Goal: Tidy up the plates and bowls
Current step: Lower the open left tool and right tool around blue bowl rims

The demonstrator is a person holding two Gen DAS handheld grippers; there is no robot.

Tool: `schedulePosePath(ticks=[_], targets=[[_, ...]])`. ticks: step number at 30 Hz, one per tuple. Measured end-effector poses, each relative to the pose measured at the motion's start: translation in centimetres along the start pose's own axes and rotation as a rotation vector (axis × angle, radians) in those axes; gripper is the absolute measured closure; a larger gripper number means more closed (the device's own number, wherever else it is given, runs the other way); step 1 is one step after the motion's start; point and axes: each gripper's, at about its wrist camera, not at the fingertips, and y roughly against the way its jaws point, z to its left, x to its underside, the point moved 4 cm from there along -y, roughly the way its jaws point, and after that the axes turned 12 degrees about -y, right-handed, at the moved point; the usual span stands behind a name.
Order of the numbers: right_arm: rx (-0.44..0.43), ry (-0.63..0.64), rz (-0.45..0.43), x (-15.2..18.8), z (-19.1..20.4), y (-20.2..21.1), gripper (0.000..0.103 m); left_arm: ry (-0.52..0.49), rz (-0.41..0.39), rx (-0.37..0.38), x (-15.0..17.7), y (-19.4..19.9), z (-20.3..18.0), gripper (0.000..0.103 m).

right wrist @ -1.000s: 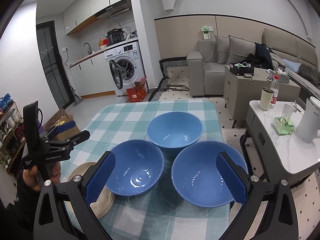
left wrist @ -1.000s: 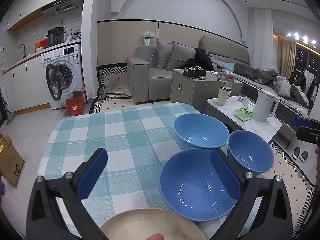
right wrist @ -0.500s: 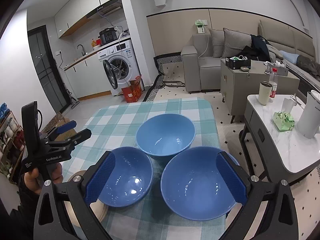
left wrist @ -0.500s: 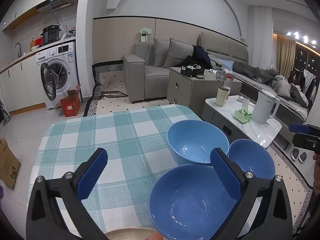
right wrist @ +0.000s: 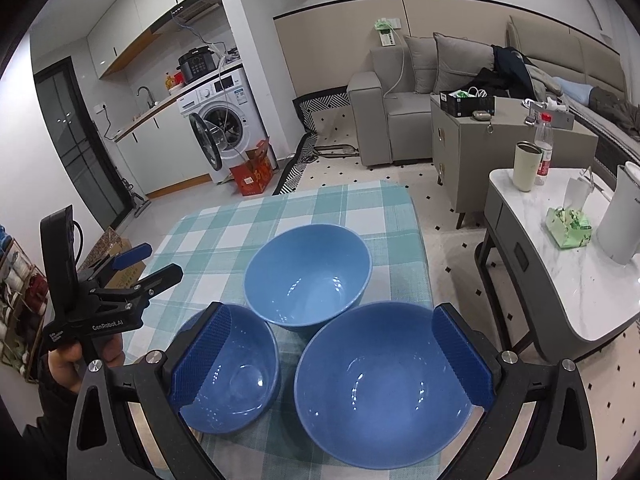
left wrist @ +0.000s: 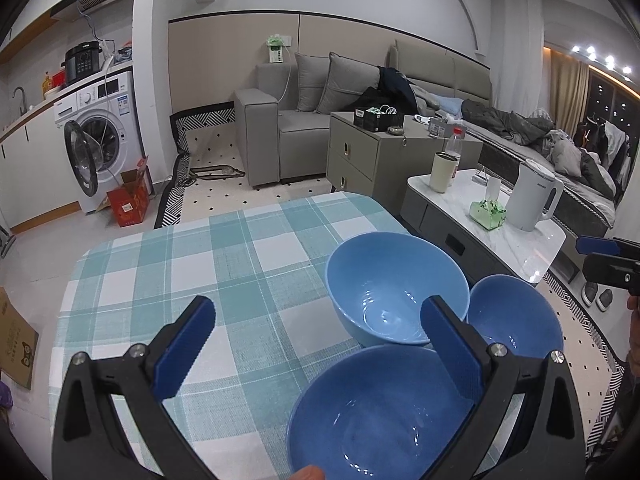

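Right now my left gripper (left wrist: 316, 344) hangs with its jaws spread wide and nothing between the blue pads, above the checked tablecloth (left wrist: 208, 264). Nearest to it sits a blue bowl (left wrist: 376, 412), partly behind the right-hand finger. My right gripper (right wrist: 332, 352) is likewise wide open and empty, poised over the large blue bowl (right wrist: 384, 384) closest to it.

Taking that large bowl as the landmark: a smaller blue bowl (right wrist: 236, 376) sits just to its left, near enough that I cannot tell if the rims touch. That seems to be the bowl under the left gripper, though I cannot be certain. A deep blue bowl (right wrist: 308, 276) stands just behind both, further up the cloth. All three are upright and empty.

Left of the landmark bowl, off the table edge, a hand (right wrist: 76, 356) holds the left gripper up. Beyond it to the right stands a marble-topped side table (right wrist: 560, 280) with a white kettle (right wrist: 620, 216). Far behind are a grey sofa (right wrist: 400, 112) and a washing machine (right wrist: 220, 120) with its door open.
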Motion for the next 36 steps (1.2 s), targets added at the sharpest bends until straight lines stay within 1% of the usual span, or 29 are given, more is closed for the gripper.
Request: schedulePosePath(ticks=[4,6,18,24,30,36], targets=[[0.001,-0.014,0.023,-0.5,-0.4,-1.4,0.001,0.000,0.008,0.004,-0.3,-0.9,0.4,0.000],[0.014,-0.010,0.035,-0.7,-0.4,-2.1,0.001,-0.003,0.019,-0.001,-0.4,-1.4,0.5,0.000],[0.025,-0.024,0.060,-2.4,-0.7,-5.1,0.001,-0.014,0.060,-0.016,-0.7,-3.5,1.6,0.000],[0.039,-0.019,0.089,-2.9,-0.9,-6.9,0.001,-0.020,0.078,-0.006,-0.9,-4.8,1.4,0.000],[0.058,-0.019,0.113,-3.6,-1.2,-8.5,0.001,-0.020,0.117,0.000,-0.7,-6.3,1.4,0.000],[0.061,-0.030,0.131,-4.2,-1.6,-10.0,0.001,-0.044,0.144,0.003,-0.7,-7.6,1.1,0.000]])
